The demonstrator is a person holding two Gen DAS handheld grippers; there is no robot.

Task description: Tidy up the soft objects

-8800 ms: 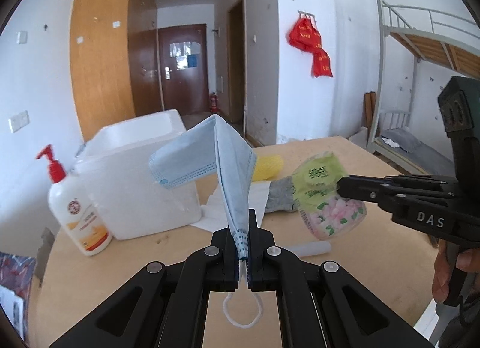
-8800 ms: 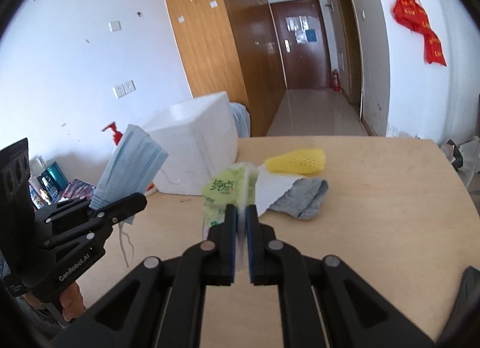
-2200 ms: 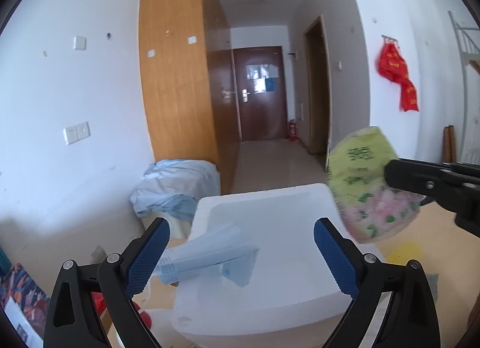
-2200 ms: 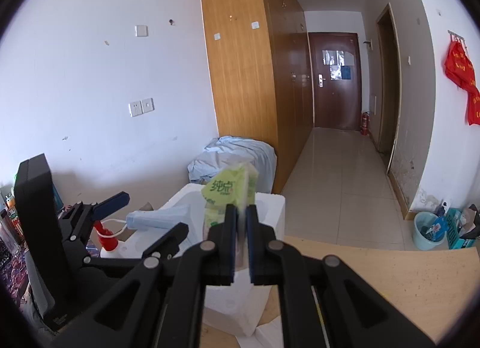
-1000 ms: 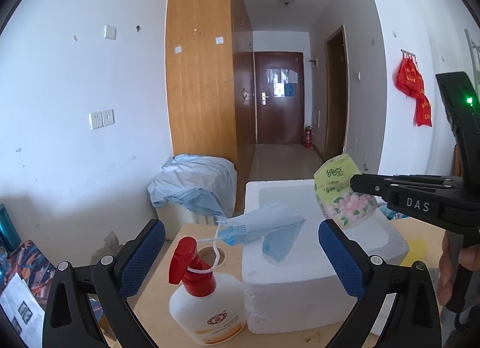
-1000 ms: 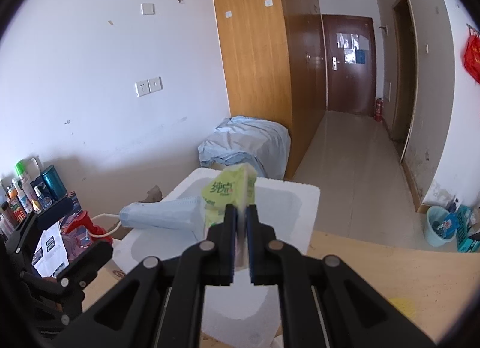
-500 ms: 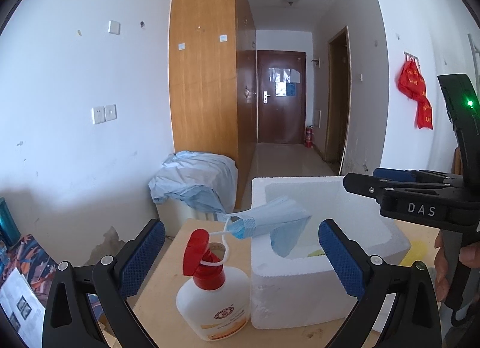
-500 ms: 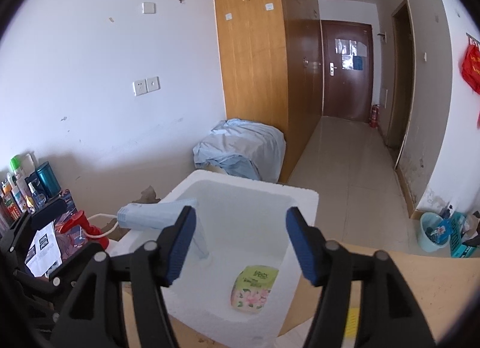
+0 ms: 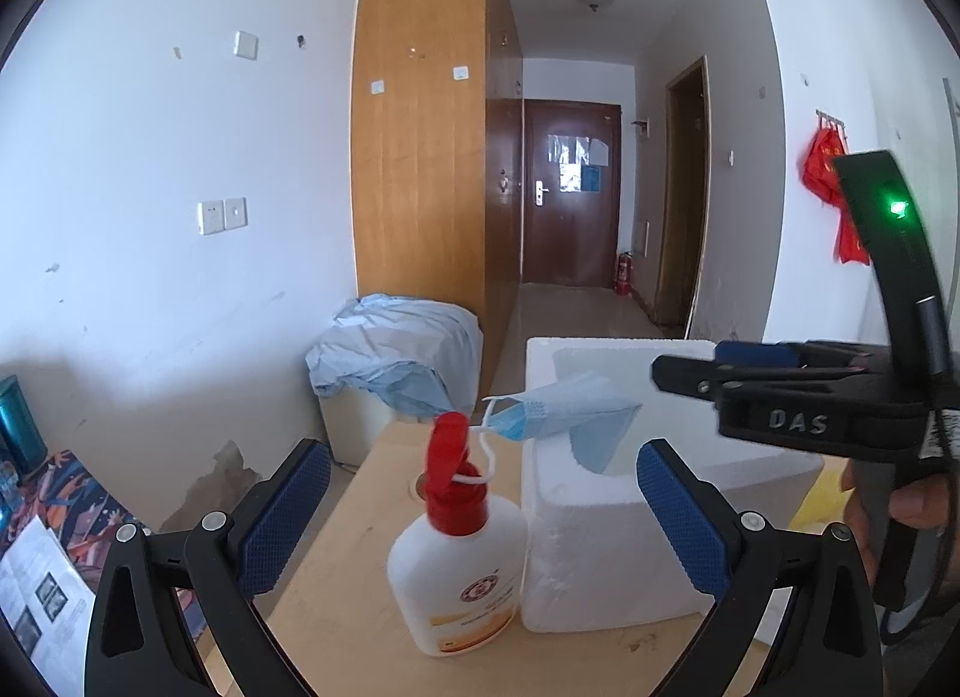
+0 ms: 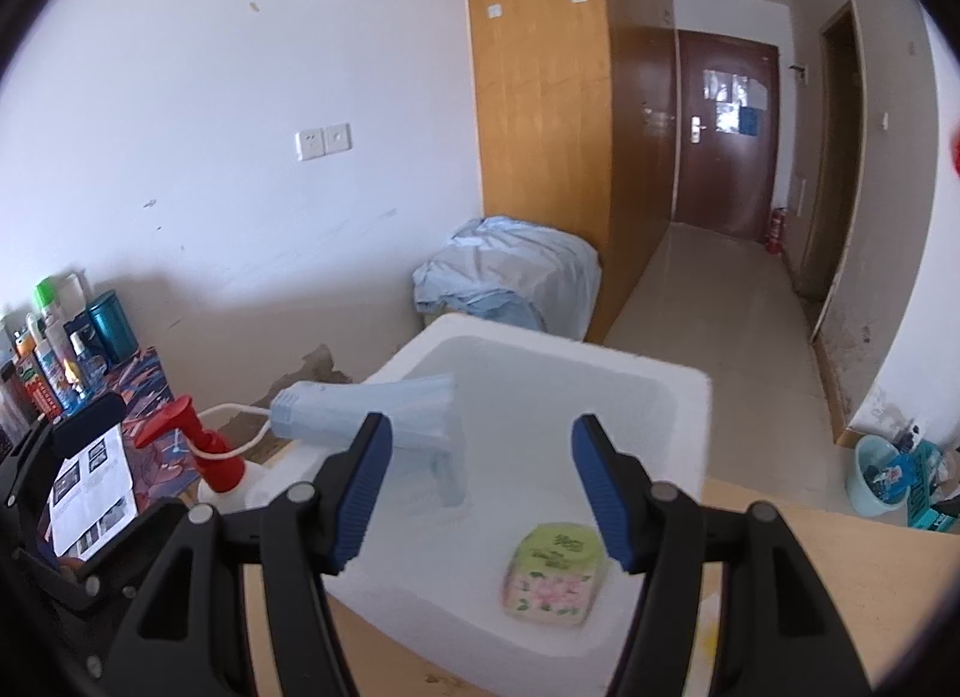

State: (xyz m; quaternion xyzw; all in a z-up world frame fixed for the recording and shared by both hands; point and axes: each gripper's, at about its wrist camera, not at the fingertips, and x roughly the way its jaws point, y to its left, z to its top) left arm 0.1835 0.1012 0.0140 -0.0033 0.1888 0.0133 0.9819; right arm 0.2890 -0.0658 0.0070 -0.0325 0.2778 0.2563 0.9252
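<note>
**Foam box with tissue pack inside and face mask draped on its rim**

While both grippers stand released with nothing between their pads, the white foam box (image 10: 678, 397) serves as the landmark for all positions. The tissue pack (image 10: 555, 574), green on top with a pink floral print, lies on the floor of the box, towards its near right corner. The right gripper (image 10: 483, 487) hangs just above the box with its blue pads spread either side of the interior; its jaws have just been opening, and the pack lies loose below them, untouched. The blue face mask (image 9: 558, 412) rests folded on the left rim of the box, one end hanging into the interior and the other projecting outward beyond the rim. Its white ear loop (image 9: 480, 460) is caught round the red pump head of the lotion bottle (image 9: 459, 568), which stands on the wooden table (image 9: 342, 565) just beside the left wall of the box. The left gripper (image 9: 483, 508) sits in front of the box and bottle, jaws wide and empty. Behind the box, on the floor, a low object is covered with light blue cloth (image 9: 399, 352).
</note>
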